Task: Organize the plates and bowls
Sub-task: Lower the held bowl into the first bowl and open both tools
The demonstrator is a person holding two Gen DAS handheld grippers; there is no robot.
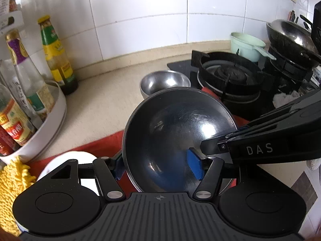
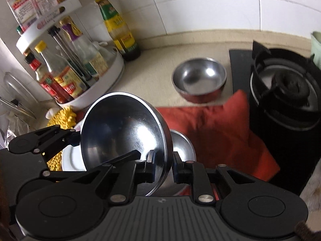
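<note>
Lettering "DAS" in white along the black body of the right claw point(image 2: 163, 166); nothing else legible. Green-and-yellow label on a sauce bottle point(image 1: 58, 56) far left of the held bowl point(image 1: 176, 136), print too small to read; same for the red and purple labels in the white rack point(image 2: 104, 80) beside it.

Held bowl dark steel, tilted up off the table point(image 1: 100, 104), mouth toward the left wrist camera. Right claw nearly closed, pinching the bowl's rim between its pads. Left claw point(image 1: 157, 166) spread wide across the opposite rim, one finger outside the wall, blue pad point(image 1: 195, 164) inside and clear of the steel, gripping nothing.

Beige stone table under white wall tiles point(image 1: 140, 10). Red cloth point(image 2: 210, 124) spread below and right of the held bowl. Second steel bowl point(image 2: 200, 78) upright just beyond it. Third bowl point(image 2: 182, 146) directly beneath. White plate point(image 1: 60, 160) and yellow shaggy cloth point(image 1: 14, 180) to its left.

Black gas burner point(image 1: 230, 76) close on the right of the held bowl, mint pot point(image 1: 246, 46) and wok point(image 1: 291, 38) past that. Open table only behind-left of the held bowl, toward the wall.
</note>
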